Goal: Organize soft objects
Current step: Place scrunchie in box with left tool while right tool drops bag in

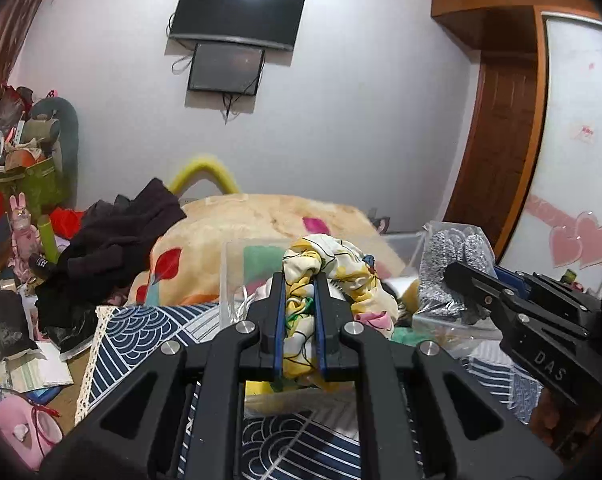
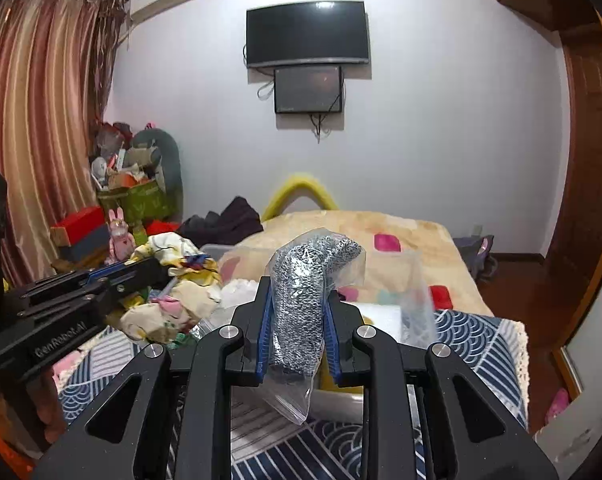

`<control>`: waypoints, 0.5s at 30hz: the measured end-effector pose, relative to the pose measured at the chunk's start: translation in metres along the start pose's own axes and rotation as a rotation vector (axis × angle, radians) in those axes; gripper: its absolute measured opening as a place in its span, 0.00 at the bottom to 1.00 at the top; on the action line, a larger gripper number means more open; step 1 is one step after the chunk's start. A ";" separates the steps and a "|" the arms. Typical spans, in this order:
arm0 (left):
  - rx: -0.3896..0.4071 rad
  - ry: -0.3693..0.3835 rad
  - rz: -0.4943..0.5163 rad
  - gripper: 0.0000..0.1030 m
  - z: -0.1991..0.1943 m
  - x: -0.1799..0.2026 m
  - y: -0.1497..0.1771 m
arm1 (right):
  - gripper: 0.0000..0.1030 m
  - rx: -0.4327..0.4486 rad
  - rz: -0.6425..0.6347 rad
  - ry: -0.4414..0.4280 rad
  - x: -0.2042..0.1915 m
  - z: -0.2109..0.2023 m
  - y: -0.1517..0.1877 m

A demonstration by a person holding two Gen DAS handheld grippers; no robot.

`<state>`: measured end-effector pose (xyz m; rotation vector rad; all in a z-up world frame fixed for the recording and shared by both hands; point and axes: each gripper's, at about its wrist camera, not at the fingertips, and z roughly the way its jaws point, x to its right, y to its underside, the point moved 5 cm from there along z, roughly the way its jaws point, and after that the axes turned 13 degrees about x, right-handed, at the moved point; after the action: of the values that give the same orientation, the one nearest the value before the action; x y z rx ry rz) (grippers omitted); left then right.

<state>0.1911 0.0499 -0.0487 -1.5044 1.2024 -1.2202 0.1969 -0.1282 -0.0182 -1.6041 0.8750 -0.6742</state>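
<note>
Behind the patterned cloth (image 2: 473,340) a bed fills mid-frame. At lower centre my left gripper (image 1: 299,280) is clamped on the floral fabric (image 1: 333,268), my right gripper (image 2: 297,300) on the bagged knit (image 2: 305,280). I should lower both slowly into the clear box (image 1: 405,240), squeezing firmly.

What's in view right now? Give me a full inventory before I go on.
Floral cloth: one, white and yellow, bunched in the left gripper.
Knit item in clear bag: one, grey speckled, in the right gripper.
Clear bins: at least one, on the patterned cloth.
Patterned cloth: one, navy and white, under the bins.
Blanket: one, cream with coloured patches, on the bed.
Dark clothes: one pile, bed's left side.
Screens: two, black, on the wall.
Left gripper: shut on the floral cloth.
Right gripper: shut on the bagged knit.
</note>
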 end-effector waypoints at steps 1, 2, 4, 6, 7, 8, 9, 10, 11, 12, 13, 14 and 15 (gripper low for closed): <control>-0.015 -0.004 0.002 0.11 0.006 -0.001 0.004 | 0.20 -0.013 -0.004 -0.002 -0.002 0.004 0.004; -0.030 -0.003 0.000 0.11 0.011 -0.002 0.008 | 0.20 -0.025 -0.007 -0.003 -0.003 0.008 0.008; -0.062 -0.003 0.002 0.11 0.021 -0.003 0.017 | 0.20 -0.056 -0.014 -0.004 -0.005 0.016 0.017; -0.092 0.003 0.026 0.11 0.030 -0.003 0.026 | 0.20 -0.082 -0.021 0.003 -0.005 0.022 0.026; -0.100 0.001 0.034 0.11 0.033 -0.003 0.029 | 0.20 -0.091 -0.022 0.004 -0.004 0.024 0.028; -0.108 0.002 0.038 0.11 0.035 -0.003 0.032 | 0.20 -0.102 -0.020 0.003 -0.003 0.025 0.030; -0.117 0.007 0.040 0.11 0.037 -0.002 0.036 | 0.20 -0.110 -0.017 0.001 -0.002 0.026 0.033; -0.126 0.010 0.041 0.13 0.038 -0.002 0.038 | 0.20 -0.117 -0.017 0.000 -0.001 0.027 0.034; -0.130 0.010 0.041 0.14 0.039 -0.002 0.040 | 0.21 -0.122 -0.020 0.004 0.000 0.027 0.035; -0.129 0.009 0.039 0.16 0.038 -0.002 0.041 | 0.25 -0.127 -0.023 0.004 -0.001 0.027 0.037; -0.129 0.008 0.039 0.18 0.038 -0.002 0.041 | 0.25 -0.132 -0.027 0.008 0.000 0.027 0.037; -0.130 0.008 0.036 0.20 0.036 -0.001 0.041 | 0.25 -0.130 -0.029 0.012 0.000 0.026 0.037; -0.130 0.012 0.031 0.23 0.034 -0.002 0.041 | 0.25 -0.131 -0.034 0.017 0.001 0.025 0.037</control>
<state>0.2179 0.0454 -0.0948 -1.5689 1.3298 -1.1510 0.2104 -0.1185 -0.0590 -1.7352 0.9218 -0.6671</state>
